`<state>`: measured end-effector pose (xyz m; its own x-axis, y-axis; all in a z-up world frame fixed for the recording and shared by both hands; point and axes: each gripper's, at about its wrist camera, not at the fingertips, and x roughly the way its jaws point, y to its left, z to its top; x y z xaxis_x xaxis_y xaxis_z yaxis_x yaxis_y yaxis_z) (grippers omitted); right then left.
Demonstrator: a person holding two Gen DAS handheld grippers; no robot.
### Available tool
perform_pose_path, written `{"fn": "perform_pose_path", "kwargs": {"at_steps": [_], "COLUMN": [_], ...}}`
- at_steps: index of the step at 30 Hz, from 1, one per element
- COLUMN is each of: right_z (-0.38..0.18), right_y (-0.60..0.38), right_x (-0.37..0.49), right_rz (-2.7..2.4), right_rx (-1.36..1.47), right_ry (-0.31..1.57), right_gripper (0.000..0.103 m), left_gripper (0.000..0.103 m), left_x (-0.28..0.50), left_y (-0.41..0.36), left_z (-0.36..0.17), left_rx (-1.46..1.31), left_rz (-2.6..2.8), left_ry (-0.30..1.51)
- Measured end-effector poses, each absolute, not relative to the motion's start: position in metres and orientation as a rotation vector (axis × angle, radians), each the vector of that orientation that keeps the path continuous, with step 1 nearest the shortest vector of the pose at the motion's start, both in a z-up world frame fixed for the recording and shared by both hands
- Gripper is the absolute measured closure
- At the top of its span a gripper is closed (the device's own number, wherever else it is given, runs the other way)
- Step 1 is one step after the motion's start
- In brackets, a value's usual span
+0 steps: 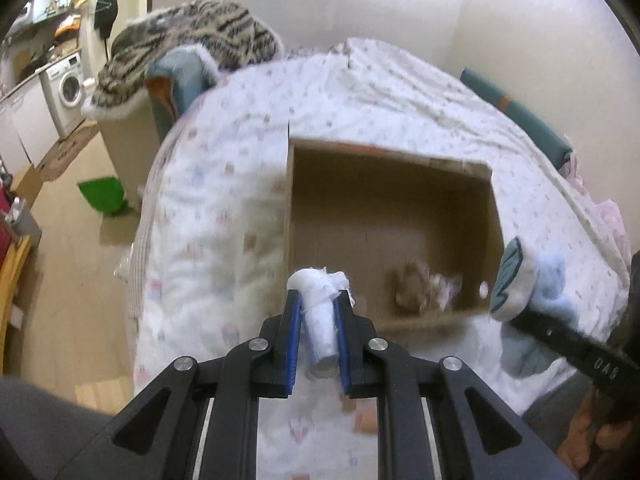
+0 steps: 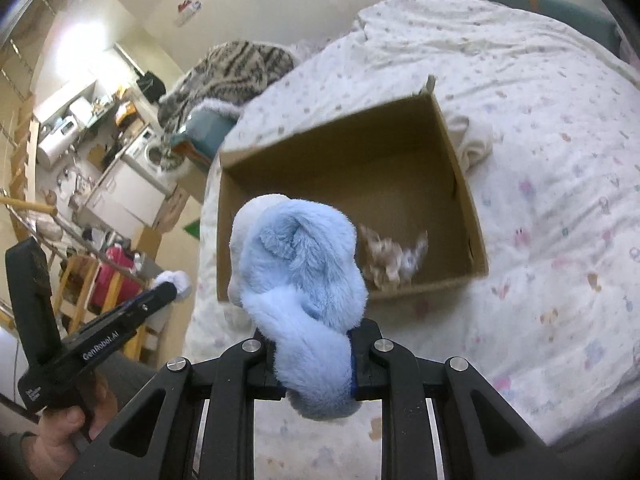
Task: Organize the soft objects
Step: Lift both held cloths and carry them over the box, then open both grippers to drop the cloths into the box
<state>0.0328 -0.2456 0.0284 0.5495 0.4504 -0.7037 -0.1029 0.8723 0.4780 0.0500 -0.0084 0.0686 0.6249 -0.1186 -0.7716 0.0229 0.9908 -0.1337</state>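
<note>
An open cardboard box (image 1: pixel 496 216) (image 2: pixel 468 208) sits on the bed. A small brown and white plush (image 1: pixel 416 288) (image 2: pixel 390 258) lies inside near its front wall. My left gripper (image 1: pixel 318 304) is shut on a white soft toy (image 1: pixel 320 312) and holds it above the box's near left corner. My right gripper (image 2: pixel 314 356) is shut on a light blue plush (image 2: pixel 304 280), held above the box's near edge. The blue plush also shows in the left wrist view (image 1: pixel 520 280), and the left gripper in the right wrist view (image 2: pixel 164 292).
The bed has a white patterned quilt (image 1: pixel 208 208) (image 2: pixel 552 184). A striped fur blanket (image 1: pixel 192 48) (image 2: pixel 232 68) lies on a box past the bed's far corner. A cream cloth (image 2: pixel 472 144) lies right of the box. A washing machine (image 1: pixel 66 88) and green bin (image 1: pixel 102 194) stand at left.
</note>
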Motion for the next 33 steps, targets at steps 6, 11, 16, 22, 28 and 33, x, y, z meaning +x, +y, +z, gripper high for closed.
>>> {"fn": "perform_pose_path", "kwargs": {"at_steps": [6,11,16,22,28,33], "right_z": [0.035,0.026,0.008,-0.017,-0.032,-0.034], "right_y": [-0.241,-0.245,-0.248,-0.241,-0.231,-0.227], "right_x": [0.065,0.088,0.103,0.106,0.106,0.107], "right_rz": [0.325,0.3,0.283,0.273,0.264,0.261], "right_rx": [0.364,0.347,0.358,0.343,0.307,0.284], "right_ry": [0.915,0.91,0.931,0.979,1.03,1.038], "right_gripper": [0.081,0.081,0.081,0.081,0.081,0.08], "left_gripper": [0.088,0.088,0.088,0.088,0.088,0.087], "left_x": [0.085,0.106,0.116,0.123,0.124,0.122], "left_y": [-0.013,-0.026,-0.033,-0.036,-0.03,-0.03], "left_z": [0.076,0.065,0.041,0.01,-0.003,-0.005], "left_rx": [-0.102,-0.051,-0.015,-0.015,-0.036,-0.046], "left_rz": [-0.087,-0.096,-0.103,-0.11,-0.098,-0.117], "left_ry": [0.869,0.868,0.873,0.923,0.965,0.97]}}
